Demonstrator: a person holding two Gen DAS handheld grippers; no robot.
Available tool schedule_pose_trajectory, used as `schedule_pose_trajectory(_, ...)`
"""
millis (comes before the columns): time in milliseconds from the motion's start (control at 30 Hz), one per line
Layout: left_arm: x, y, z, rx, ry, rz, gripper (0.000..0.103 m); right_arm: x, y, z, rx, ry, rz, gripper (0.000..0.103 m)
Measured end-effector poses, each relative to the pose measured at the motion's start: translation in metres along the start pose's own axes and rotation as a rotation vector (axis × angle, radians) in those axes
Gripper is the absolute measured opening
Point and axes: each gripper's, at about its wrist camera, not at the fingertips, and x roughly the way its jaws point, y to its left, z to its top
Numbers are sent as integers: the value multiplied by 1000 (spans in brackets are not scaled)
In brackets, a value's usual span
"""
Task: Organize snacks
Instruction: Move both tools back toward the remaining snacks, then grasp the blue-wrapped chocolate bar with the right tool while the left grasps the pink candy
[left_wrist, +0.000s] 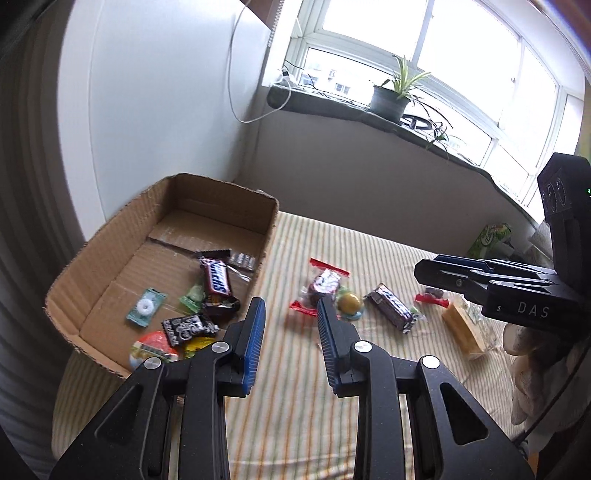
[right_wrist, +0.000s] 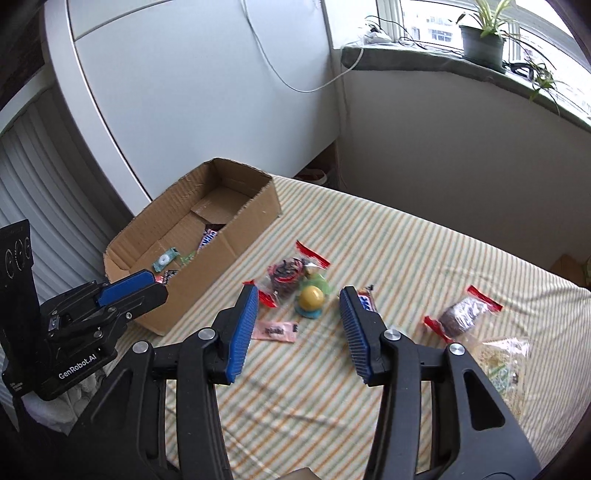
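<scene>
Cardboard box (left_wrist: 110, 258) sits on a striped bed (left_wrist: 295, 387) at its far left corner, open-topped. The left wrist view looks into the box: a Snickers bar (left_wrist: 216, 282), a green mint packet (left_wrist: 146, 306), a black-and-white packet (left_wrist: 188, 328) and a round red-and-white sweet (left_wrist: 153, 349) lie on its floor, the sweet at the near wall. The right wrist view sees the box (right_wrist: 221, 266) side-on, so most of that is hidden behind its wall. Right of the box, loose on the bed: a red-ended clear bag (right_wrist: 286, 275) of dark candy, a yellow ball candy (right_wrist: 311, 298) touching it, and a pink sachet (right_wrist: 275, 331) nearer the camera than both; the sachet shows only in the right view. A second chocolate bar (left_wrist: 393, 307) lies further right of the box, clear in the left view, mostly behind a finger in the right. Further right still, a second red-ended bag (right_wrist: 461, 314) and a clear cracker pack (right_wrist: 504, 356). Left gripper (left_wrist: 290, 314) hangs just right of the box, jaws apart, nothing between them. Right gripper (right_wrist: 298, 308) hangs above the ball candy, jaws wide apart, also empty.
</scene>
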Motion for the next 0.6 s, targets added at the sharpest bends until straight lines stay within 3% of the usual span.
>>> schedule_pose_trajectory(33, 4, -4, -1, 6, 12, -11, 28, 0, -8, -4, 13, 7, -3, 48)
schedule_pose_trajectory(133, 19, -19, -7, 32, 60, -55, 45, 1, -32, -14, 60, 25, -1, 48)
schedule_pose_trajectory(333, 54, -35, -15, 54, 140, -91, 46, 14, -59, -26, 112, 58, 22, 48)
schedule_pose_trajectory(600, 96, -40, -18, 75, 222, -86, 46, 37, -62, -29, 100, 89, 60, 48)
